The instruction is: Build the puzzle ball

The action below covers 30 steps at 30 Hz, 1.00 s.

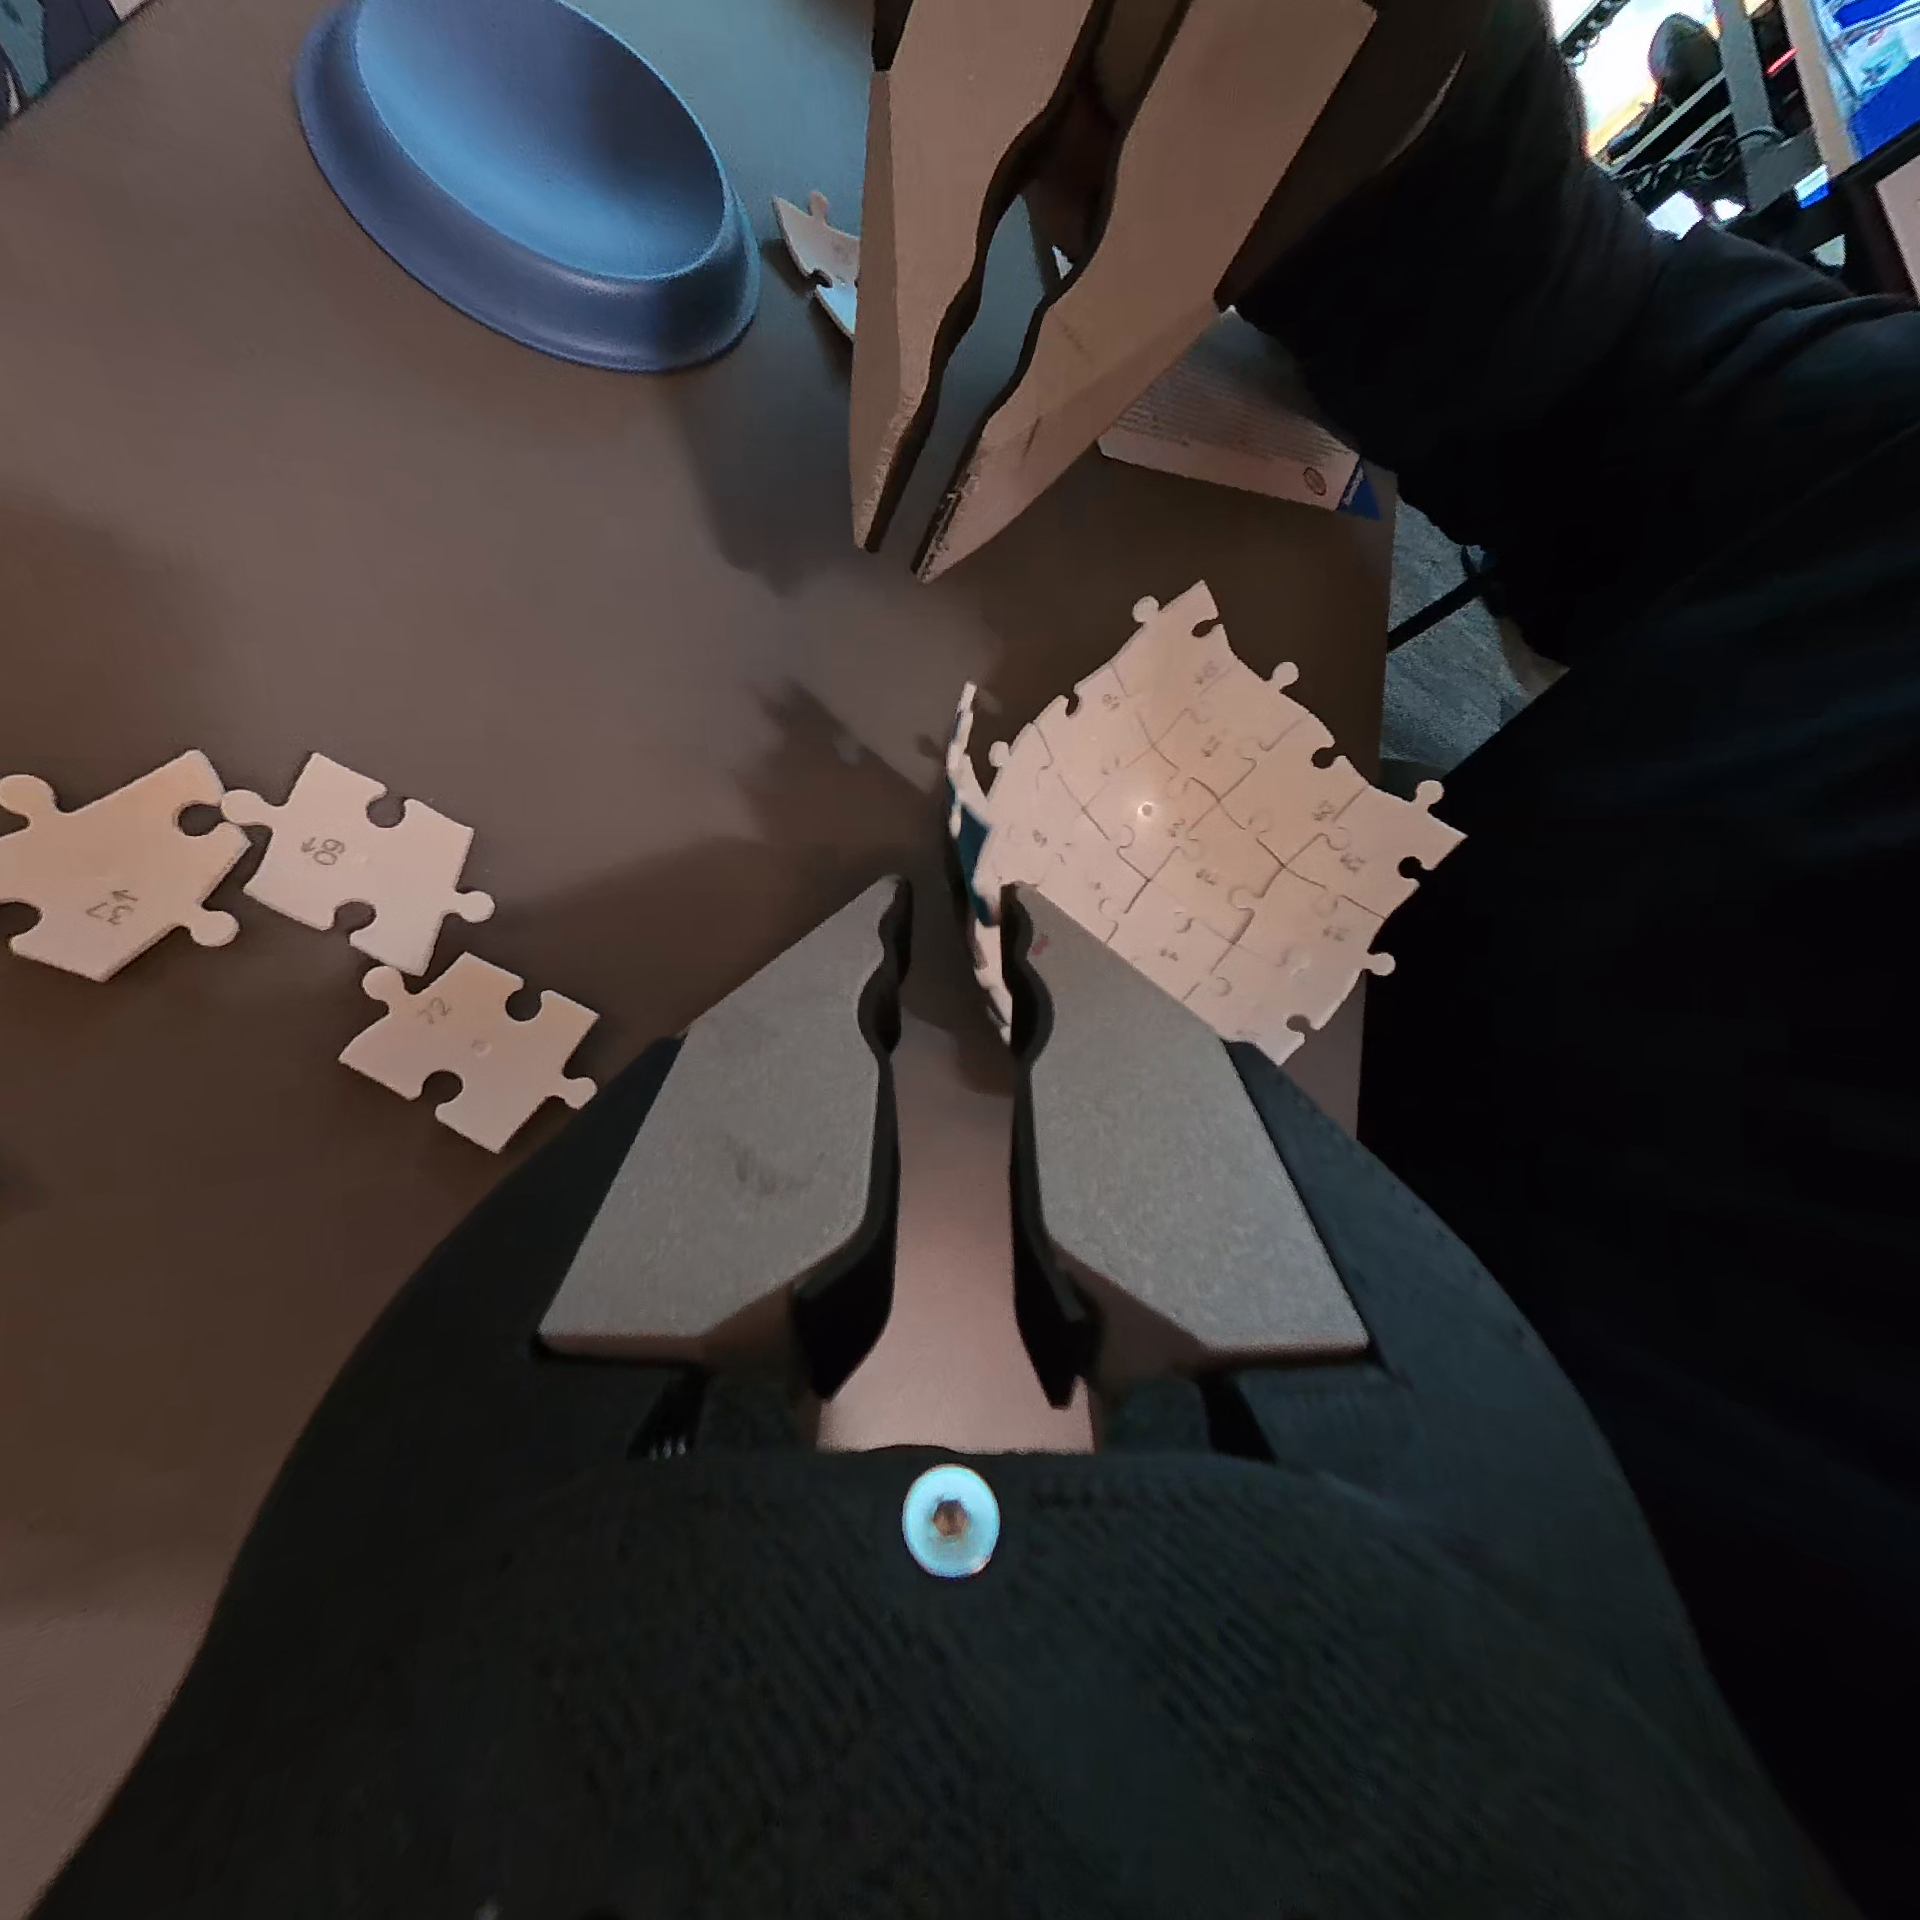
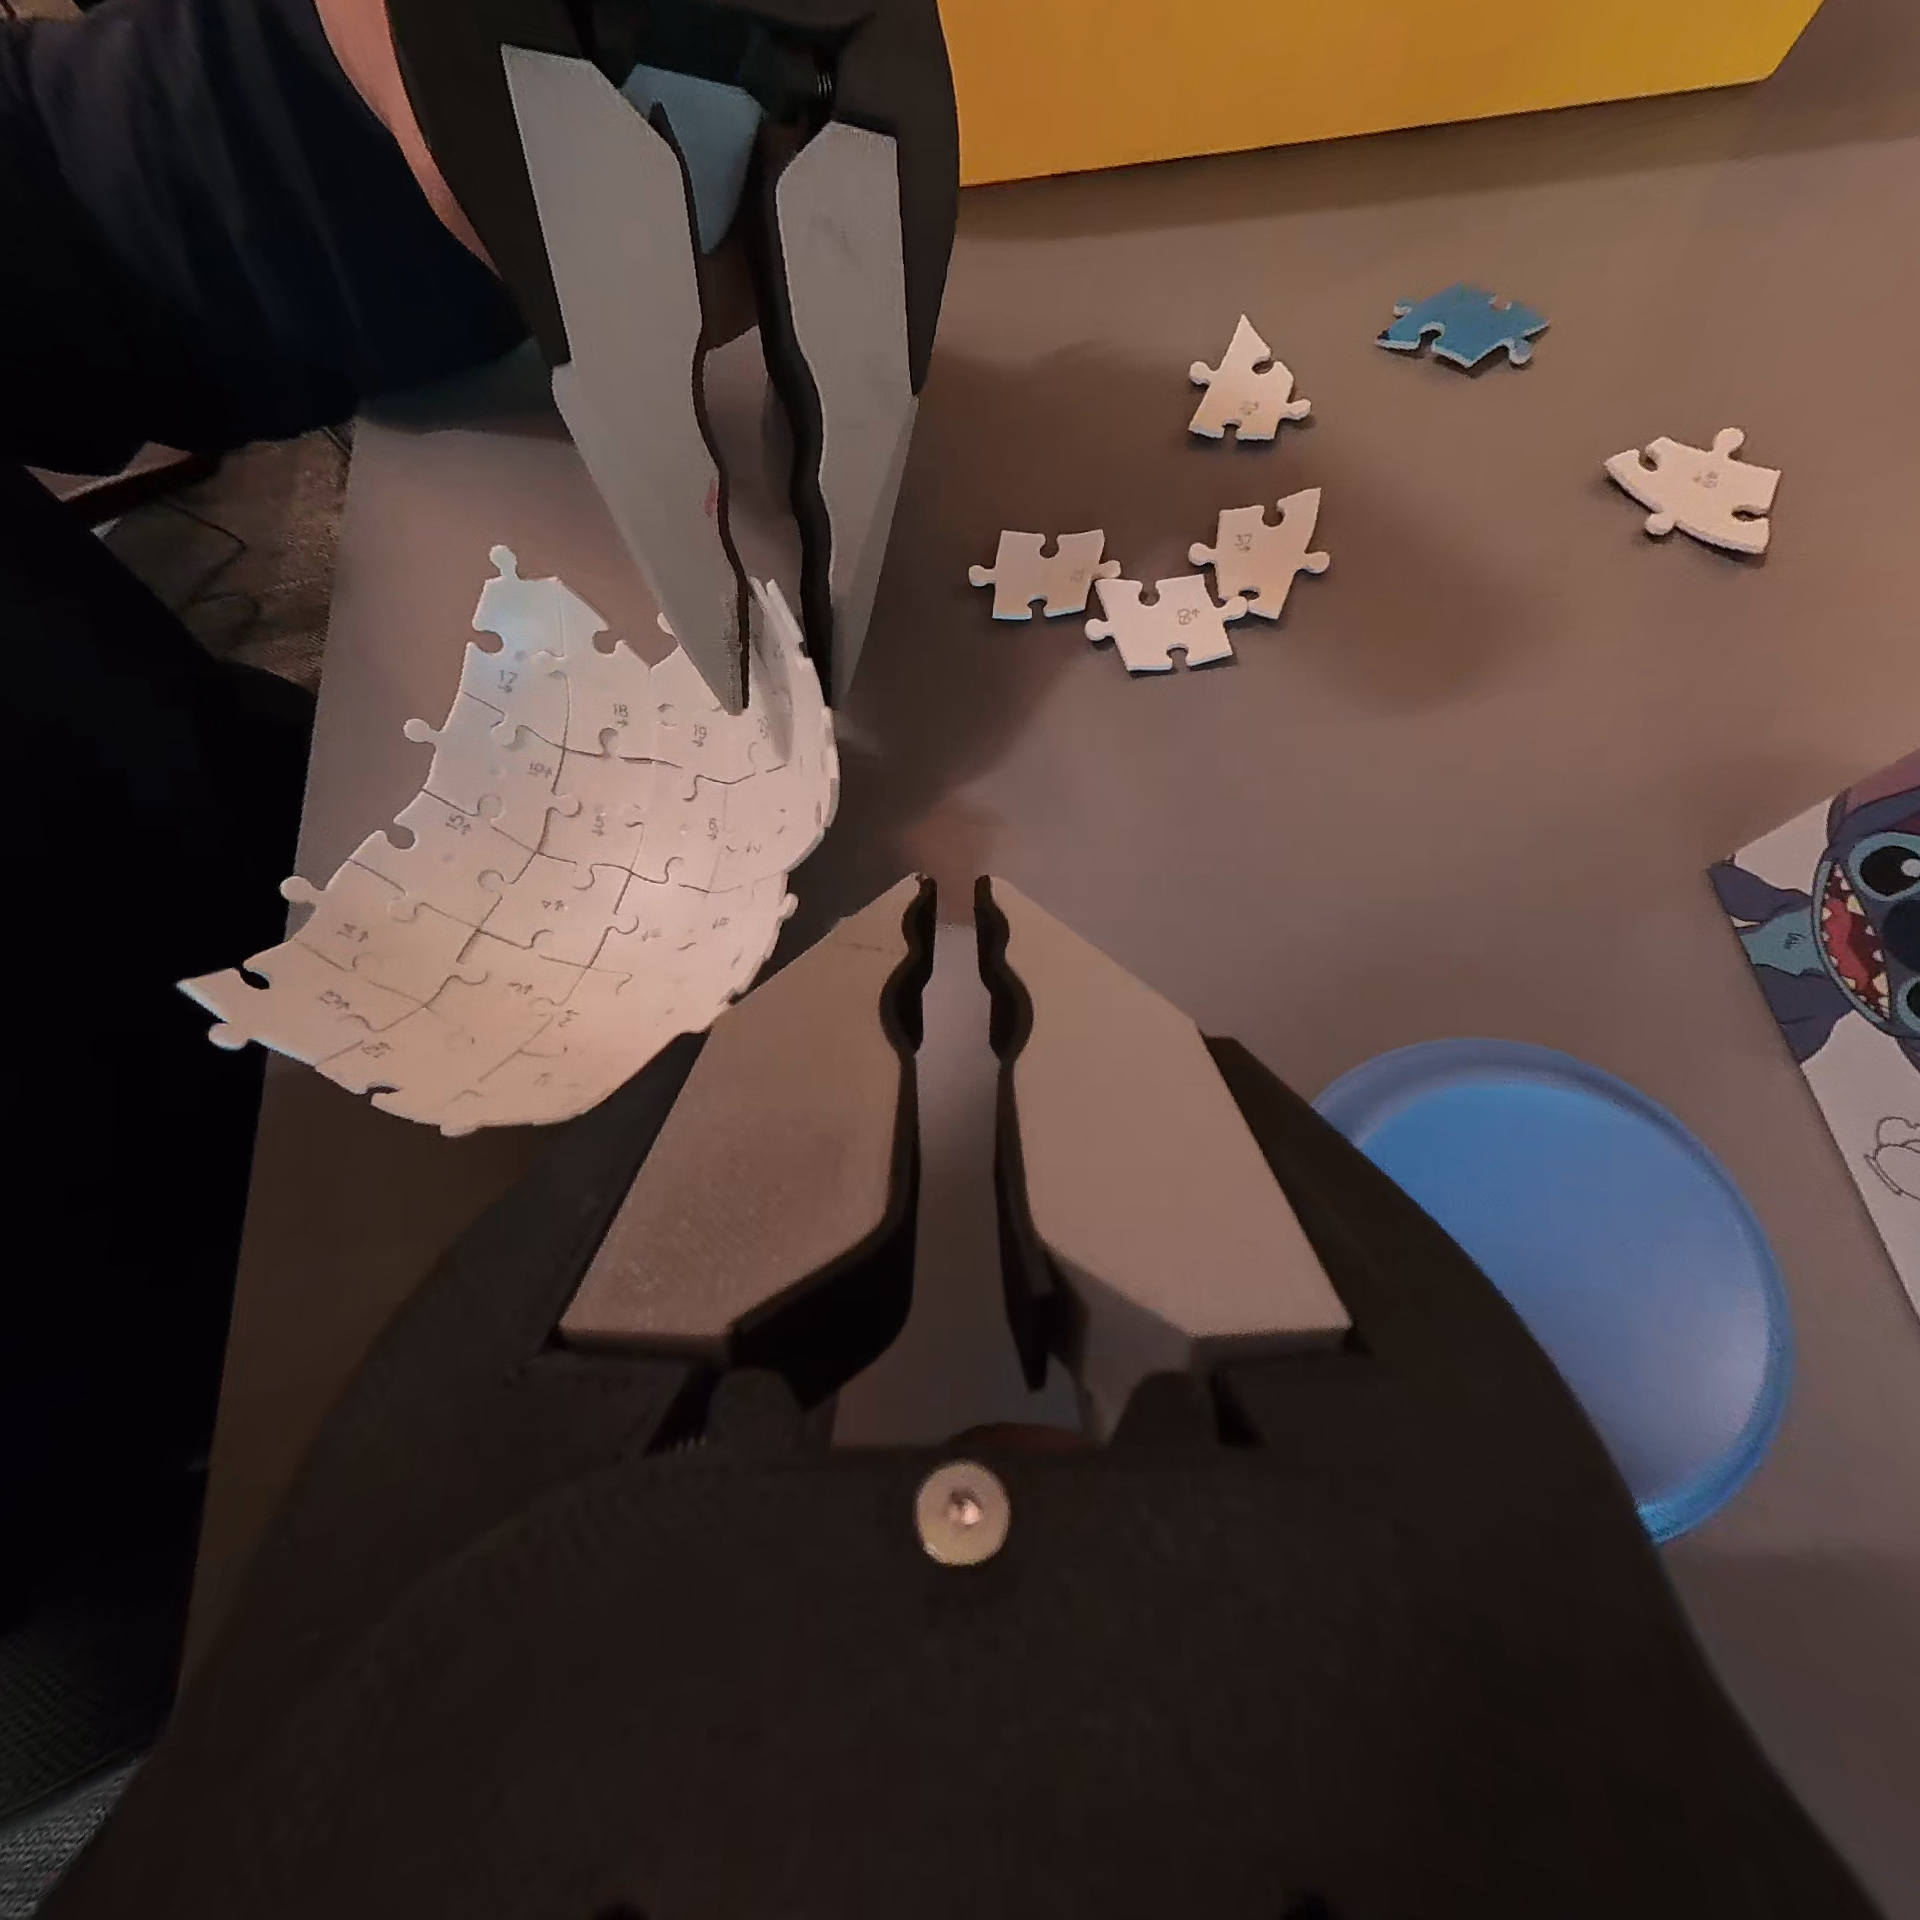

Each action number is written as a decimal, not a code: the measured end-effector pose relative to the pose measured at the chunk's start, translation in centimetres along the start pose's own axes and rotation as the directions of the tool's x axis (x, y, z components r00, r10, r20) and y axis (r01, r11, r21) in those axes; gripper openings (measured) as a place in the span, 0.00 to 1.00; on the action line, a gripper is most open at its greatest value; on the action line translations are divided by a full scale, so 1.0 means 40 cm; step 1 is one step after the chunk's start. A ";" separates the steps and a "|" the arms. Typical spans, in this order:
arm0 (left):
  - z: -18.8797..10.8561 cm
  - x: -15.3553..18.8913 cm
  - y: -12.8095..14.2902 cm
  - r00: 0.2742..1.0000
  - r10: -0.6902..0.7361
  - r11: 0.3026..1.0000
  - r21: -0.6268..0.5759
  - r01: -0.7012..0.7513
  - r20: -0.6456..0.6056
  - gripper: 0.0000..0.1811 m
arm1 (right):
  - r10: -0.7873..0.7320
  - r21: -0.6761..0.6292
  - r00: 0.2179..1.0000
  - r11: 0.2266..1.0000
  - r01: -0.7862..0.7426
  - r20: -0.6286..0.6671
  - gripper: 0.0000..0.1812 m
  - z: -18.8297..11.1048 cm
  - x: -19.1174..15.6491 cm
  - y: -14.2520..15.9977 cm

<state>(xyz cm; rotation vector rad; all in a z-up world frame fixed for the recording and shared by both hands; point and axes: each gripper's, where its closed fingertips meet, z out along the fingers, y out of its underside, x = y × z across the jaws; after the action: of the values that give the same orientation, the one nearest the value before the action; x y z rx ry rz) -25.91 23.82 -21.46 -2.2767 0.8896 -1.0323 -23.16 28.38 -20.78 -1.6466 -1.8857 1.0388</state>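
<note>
Left gripper (image 1: 956,904) clamps the curved shell (image 1: 1216,821) by its rim, at 1 o'clock from its tips. Right gripper (image 2: 951,883) empty, jaws slightly apart. We'd fetch a loose piece (image 2: 1164,623) at 1 o'clock, keep shell steady, press tabs in gently.

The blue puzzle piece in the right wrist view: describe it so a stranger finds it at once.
Start at the yellow box along the table's far edge. Below its right end lies the blue puzzle piece, beyond the scattered loose pieces. It alone lies coloured side up; the others show white backs.
</note>
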 end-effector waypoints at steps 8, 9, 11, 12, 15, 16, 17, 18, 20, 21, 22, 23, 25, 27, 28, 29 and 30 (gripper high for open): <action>-0.006 0.020 -0.003 0.999 0.006 1.000 0.008 -0.006 -0.043 0.09 | -0.001 -0.009 1.000 1.000 0.000 -0.013 0.03 0.001 0.008 0.008; -0.011 0.025 -0.007 0.999 0.008 1.000 0.019 -0.007 -0.049 0.09 | 0.001 -0.010 1.000 1.000 -0.001 -0.013 0.03 0.001 0.009 0.009; -0.023 0.023 -0.015 0.999 0.008 0.999 0.039 -0.006 -0.044 0.10 | 0.003 -0.011 1.000 1.000 -0.003 -0.015 0.03 0.002 0.011 0.010; -0.029 0.021 -0.018 0.999 0.009 0.999 0.049 -0.007 -0.038 0.10 | 0.004 -0.011 1.000 1.000 -0.004 -0.017 0.03 0.002 0.012 0.011; -0.050 0.012 -0.038 1.000 0.006 0.995 0.101 -0.004 -0.023 0.12 | 0.010 -0.012 1.000 1.000 -0.010 -0.030 0.03 0.004 0.022 0.014; -0.057 0.008 -0.046 1.000 0.002 0.993 0.122 0.000 -0.017 0.13 | 0.012 -0.009 0.999 1.000 -0.012 -0.039 0.03 0.004 0.026 0.014; -0.064 0.003 -0.053 1.000 -0.003 0.990 0.142 0.005 -0.011 0.14 | 0.013 -0.005 0.999 1.000 -0.014 -0.051 0.03 0.003 0.032 0.014; -0.070 -0.005 -0.059 1.000 -0.010 0.987 0.161 0.010 -0.001 0.17 | 0.014 0.000 0.998 1.000 -0.014 -0.065 0.03 0.001 0.039 0.012; -0.082 -0.021 -0.073 0.999 -0.027 0.979 0.201 0.022 0.023 0.20 | 0.020 0.022 0.995 1.000 -0.018 -0.100 0.04 -0.005 0.055 0.006; -0.087 -0.028 -0.079 0.999 -0.034 0.975 0.222 0.026 0.032 0.20 | 0.026 0.035 0.993 0.999 -0.022 -0.115 0.04 -0.010 0.063 0.002; -0.091 -0.034 -0.085 0.998 -0.040 0.970 0.239 0.029 0.041 0.21 | 0.034 0.051 0.991 0.998 -0.028 -0.127 0.04 -0.014 0.070 -0.002; -0.095 -0.039 -0.089 0.998 -0.043 0.967 0.252 0.029 0.050 0.21 | 0.043 0.067 0.989 0.997 -0.034 -0.139 0.03 -0.019 0.078 -0.007; -0.103 -0.041 -0.096 0.997 -0.042 0.962 0.272 0.024 0.059 0.21 | 0.059 0.095 0.984 0.995 -0.044 -0.168 0.03 -0.028 0.096 -0.011; -0.108 -0.040 -0.101 0.997 -0.037 0.959 0.284 0.016 0.066 0.22 | 0.076 0.112 0.977 0.992 -0.054 -0.200 0.03 -0.035 0.117 -0.009; -0.109 -0.039 -0.102 0.997 -0.032 0.959 0.285 0.010 0.072 0.22 | 0.085 0.121 0.973 0.991 -0.060 -0.213 0.03 -0.038 0.126 -0.009; -0.109 -0.038 -0.103 0.996 -0.025 0.959 0.284 0.000 0.083 0.22 | 0.092 0.128 0.970 0.990 -0.064 -0.223 0.03 -0.040 0.133 -0.008; -0.108 -0.039 -0.103 0.995 -0.017 0.960 0.281 -0.012 0.098 0.22 | 0.094 0.132 0.967 0.989 -0.064 -0.235 0.03 -0.042 0.140 -0.007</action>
<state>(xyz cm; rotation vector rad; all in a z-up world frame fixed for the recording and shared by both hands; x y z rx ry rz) -28.63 27.04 -16.96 -2.0702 0.6530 -0.9692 -23.25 34.23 -20.39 -1.7037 -1.5795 0.9195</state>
